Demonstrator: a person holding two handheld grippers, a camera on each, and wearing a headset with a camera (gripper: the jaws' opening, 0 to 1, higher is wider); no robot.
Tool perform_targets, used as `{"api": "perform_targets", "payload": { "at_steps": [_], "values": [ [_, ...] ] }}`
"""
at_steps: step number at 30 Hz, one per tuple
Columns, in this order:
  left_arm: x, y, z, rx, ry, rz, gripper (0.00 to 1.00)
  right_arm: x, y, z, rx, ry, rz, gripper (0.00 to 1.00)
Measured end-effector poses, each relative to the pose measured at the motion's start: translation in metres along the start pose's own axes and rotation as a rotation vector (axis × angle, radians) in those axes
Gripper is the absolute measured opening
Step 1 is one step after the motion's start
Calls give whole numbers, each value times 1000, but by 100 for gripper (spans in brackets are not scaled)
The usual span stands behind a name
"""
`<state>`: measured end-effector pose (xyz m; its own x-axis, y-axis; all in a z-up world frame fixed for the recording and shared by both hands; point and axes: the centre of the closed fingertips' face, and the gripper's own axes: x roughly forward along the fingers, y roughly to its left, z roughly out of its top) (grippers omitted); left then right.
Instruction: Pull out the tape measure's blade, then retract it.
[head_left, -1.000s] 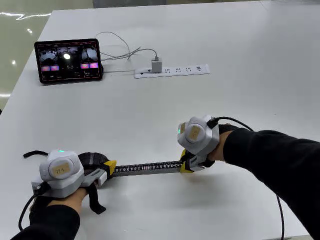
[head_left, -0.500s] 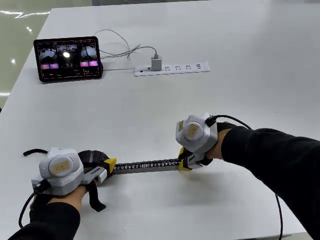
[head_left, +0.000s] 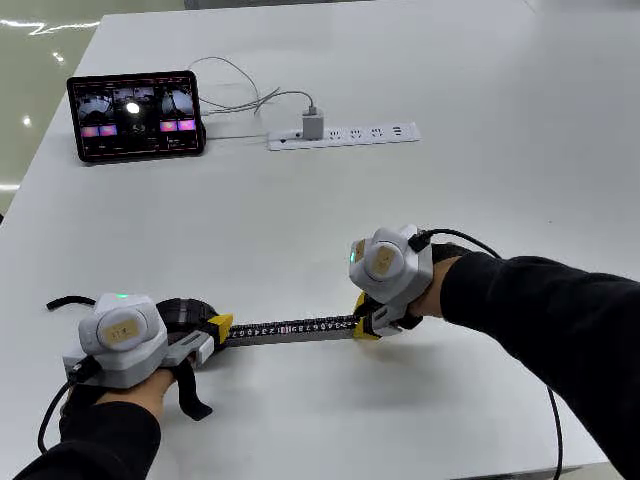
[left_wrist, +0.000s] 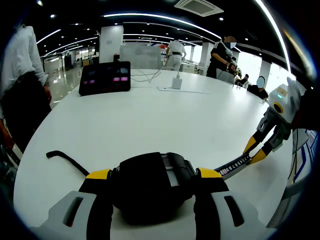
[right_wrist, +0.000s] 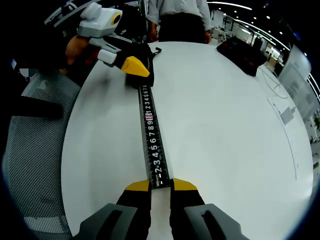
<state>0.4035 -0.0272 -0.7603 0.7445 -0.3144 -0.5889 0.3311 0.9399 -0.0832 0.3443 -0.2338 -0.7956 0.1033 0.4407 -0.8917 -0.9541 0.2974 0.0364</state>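
My right gripper (right_wrist: 160, 186) has edged toward the tape measure case (left_wrist: 150, 192), pinching the pulled-out blade (right_wrist: 151, 135). Left gripper (head_left: 205, 338) clamps that case; by my judgement, retraction remains.

L tool (left_wrist: 152, 174), R tool (right_wrist: 161, 185): grey rounded housings, tan label on top, green LED, yellow-tipped jaws. Black cable (head_left: 478, 241) from each housing. Black long sleeves (head_left: 545, 315), lower L and R of frame.
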Motion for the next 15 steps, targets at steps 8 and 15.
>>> {"api": "perform_targets", "payload": {
  "at_steps": [8, 15],
  "values": [
    [0, 0, 0, 0, 0, 0, 61, 1, 1, 3, -1, -12, 2, 9],
    [0, 0, 0, -1, 1, 0, 61, 2, 2, 4, 4, -12, 0, 9]
  ]
}}
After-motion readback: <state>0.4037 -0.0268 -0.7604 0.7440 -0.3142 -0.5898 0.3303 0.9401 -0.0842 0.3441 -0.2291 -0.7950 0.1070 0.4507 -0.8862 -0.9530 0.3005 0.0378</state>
